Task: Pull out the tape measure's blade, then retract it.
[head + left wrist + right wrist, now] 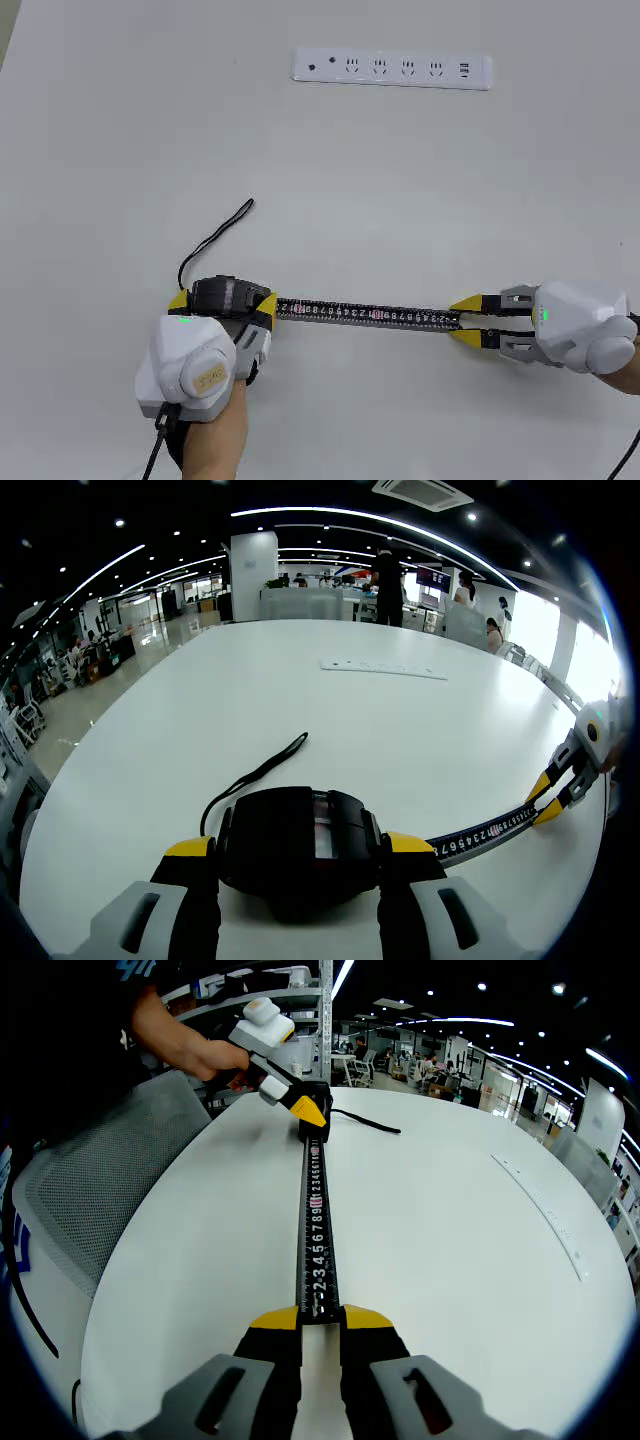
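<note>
A black tape measure case (230, 296) lies on the white table, and my left gripper (222, 312) is shut on it; its yellow-tipped jaws press both sides of the case (300, 842). The dark blade (368, 315) with white numbers is drawn out to the right. My right gripper (466, 320) is shut on the blade's end, the blade (318, 1230) running straight away from its yellow jaws toward the case (316, 1098). A black wrist strap (212, 240) trails from the case toward the table's far side.
A white power strip (392, 68) lies at the far side of the table. The white tabletop (420, 200) stretches bare between it and the tape. A grey mesh chair (90, 1200) stands beside the table edge.
</note>
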Motion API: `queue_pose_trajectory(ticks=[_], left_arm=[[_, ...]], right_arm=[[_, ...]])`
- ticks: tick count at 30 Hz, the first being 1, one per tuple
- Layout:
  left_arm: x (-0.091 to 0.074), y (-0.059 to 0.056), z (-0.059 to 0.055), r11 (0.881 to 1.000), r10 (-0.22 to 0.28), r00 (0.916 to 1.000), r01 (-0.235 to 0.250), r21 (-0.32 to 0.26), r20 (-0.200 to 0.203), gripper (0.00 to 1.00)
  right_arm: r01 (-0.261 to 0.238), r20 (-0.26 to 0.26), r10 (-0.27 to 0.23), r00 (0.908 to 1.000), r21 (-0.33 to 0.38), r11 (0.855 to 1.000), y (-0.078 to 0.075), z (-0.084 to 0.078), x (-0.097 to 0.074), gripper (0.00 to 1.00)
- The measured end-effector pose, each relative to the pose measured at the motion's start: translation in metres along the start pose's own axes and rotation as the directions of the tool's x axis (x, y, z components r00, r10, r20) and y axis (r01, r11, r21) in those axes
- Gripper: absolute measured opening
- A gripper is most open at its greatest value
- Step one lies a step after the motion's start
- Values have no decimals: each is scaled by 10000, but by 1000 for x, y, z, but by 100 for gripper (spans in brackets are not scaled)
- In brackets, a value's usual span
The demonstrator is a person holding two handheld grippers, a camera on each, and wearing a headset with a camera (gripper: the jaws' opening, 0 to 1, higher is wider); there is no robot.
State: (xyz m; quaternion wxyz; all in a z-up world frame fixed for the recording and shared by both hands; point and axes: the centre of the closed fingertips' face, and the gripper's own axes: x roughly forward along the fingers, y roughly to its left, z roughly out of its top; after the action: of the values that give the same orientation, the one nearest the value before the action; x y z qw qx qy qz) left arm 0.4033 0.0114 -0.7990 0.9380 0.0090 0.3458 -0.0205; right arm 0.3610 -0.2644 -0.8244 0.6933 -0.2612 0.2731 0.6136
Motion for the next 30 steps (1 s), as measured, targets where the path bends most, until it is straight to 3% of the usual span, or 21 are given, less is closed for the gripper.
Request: queue_pose_trajectory(ticks=[18, 30], left_arm=[[0, 1, 0, 9995, -139, 9999, 136, -272, -91, 59], [0, 1, -1, 9988, -285, 9995, 278, -411, -155, 60]], right_arm=[[60, -158, -62, 9999, -111, 9999, -1, 1, 0, 12], [-102, 21, 102, 9999, -151, 9998, 1, 9, 8, 12]])
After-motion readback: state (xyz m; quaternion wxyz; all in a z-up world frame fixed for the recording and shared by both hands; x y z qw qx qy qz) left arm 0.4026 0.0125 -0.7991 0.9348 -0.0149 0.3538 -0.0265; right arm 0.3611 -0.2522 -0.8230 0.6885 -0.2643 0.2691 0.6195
